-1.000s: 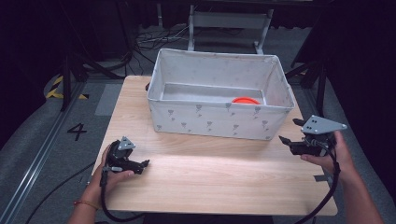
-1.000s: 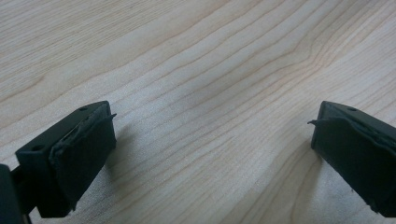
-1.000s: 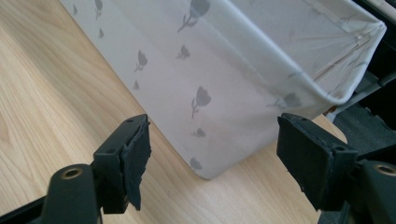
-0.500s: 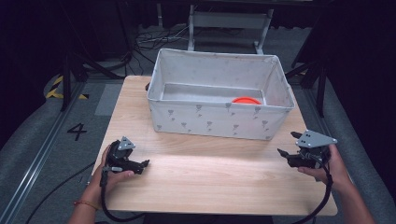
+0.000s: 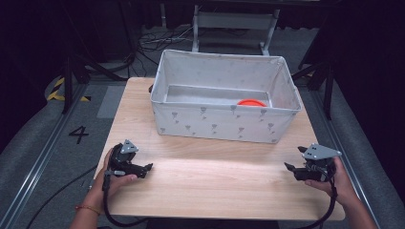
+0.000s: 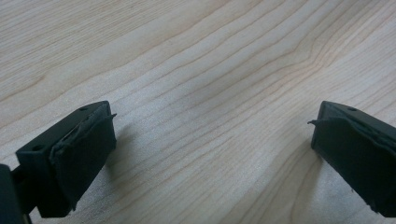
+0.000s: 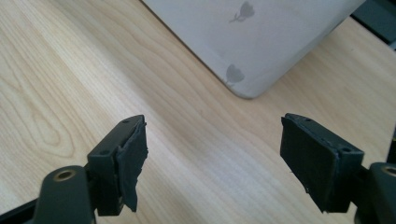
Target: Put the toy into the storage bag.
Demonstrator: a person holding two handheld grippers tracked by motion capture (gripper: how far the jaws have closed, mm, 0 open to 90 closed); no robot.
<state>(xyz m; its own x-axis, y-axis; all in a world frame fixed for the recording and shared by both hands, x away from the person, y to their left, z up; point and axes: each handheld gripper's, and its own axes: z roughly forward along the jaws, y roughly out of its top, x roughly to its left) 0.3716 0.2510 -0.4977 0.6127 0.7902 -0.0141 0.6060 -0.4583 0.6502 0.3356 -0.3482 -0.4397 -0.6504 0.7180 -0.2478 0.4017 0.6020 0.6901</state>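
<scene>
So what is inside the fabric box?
An orange round thing lies on the floor of the box, near the front wall. That wall covers its lower part and the front strip of the floor.

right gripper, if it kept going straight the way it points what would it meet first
Probably the wooden table: the open right gripper tilts down at bare wood. The fabric bin corner lies farther on, slightly right, though depth is unclear.
</scene>
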